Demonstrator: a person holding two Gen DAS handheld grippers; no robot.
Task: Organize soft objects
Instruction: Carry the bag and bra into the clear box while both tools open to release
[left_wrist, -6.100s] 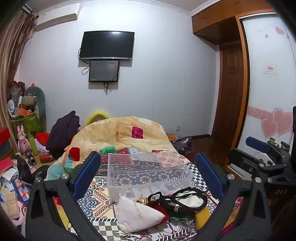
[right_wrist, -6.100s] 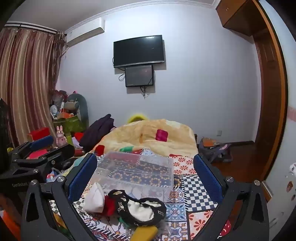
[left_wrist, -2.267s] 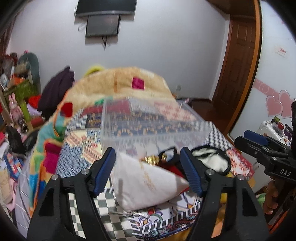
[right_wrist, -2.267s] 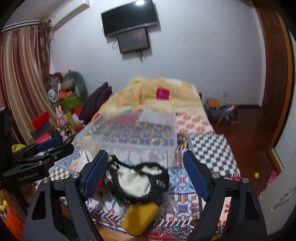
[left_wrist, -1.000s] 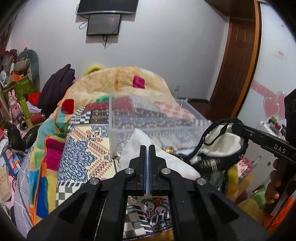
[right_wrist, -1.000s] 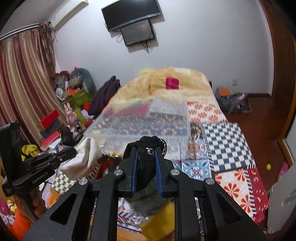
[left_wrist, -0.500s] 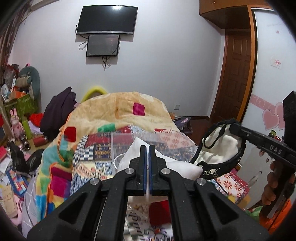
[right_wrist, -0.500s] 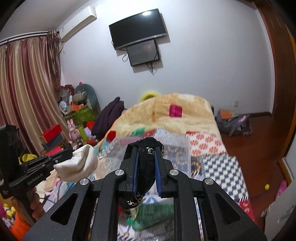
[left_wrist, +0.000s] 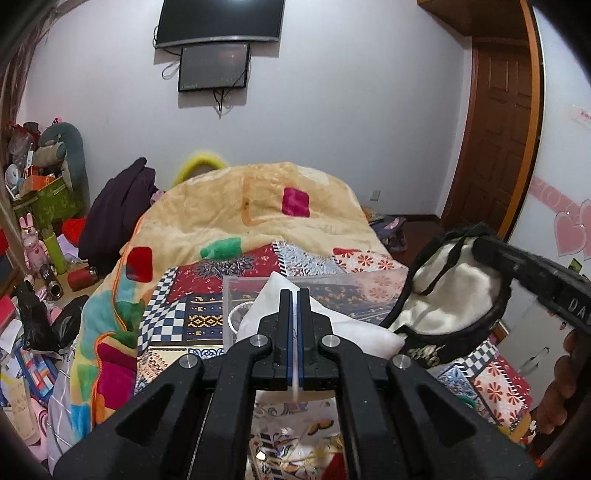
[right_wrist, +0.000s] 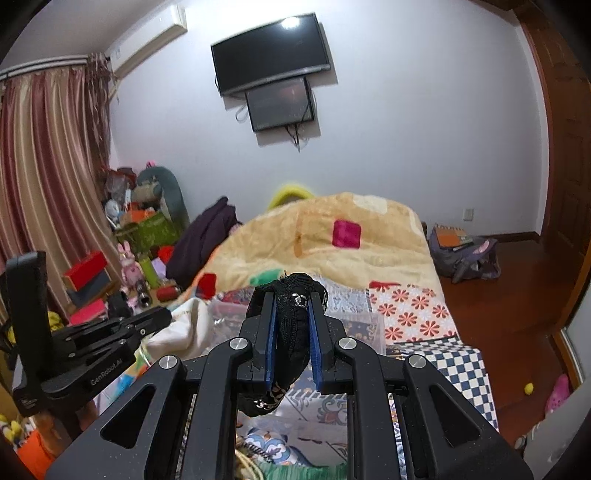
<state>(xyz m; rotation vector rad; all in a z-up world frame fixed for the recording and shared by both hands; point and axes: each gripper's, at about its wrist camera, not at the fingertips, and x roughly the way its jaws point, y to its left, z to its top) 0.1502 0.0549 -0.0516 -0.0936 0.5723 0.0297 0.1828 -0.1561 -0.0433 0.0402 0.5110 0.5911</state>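
Observation:
My left gripper (left_wrist: 294, 295) is shut on a white cloth pouch (left_wrist: 354, 332) and holds it above the near edge of a clear plastic box (left_wrist: 321, 291) on the bed. The pouch also shows in the right wrist view (right_wrist: 184, 325) at the tip of the left gripper (right_wrist: 162, 317). My right gripper (right_wrist: 291, 295) is shut on a black-rimmed bag with white lining (right_wrist: 291, 332). In the left wrist view that bag (left_wrist: 454, 295) hangs in the air at the right, beside the box.
The patterned bedspread (left_wrist: 177, 321) and a yellow quilt (left_wrist: 251, 206) cover the bed. More small items (left_wrist: 332, 465) lie on the bed's near end. Clutter (left_wrist: 33, 229) fills the floor at the left. A wooden door (left_wrist: 491, 140) and bags (right_wrist: 461, 254) stand at the right.
Both grippers closed on their items about a second ago and lifted them off the bed. Since half a second ago both have kept holding them up near the clear box.

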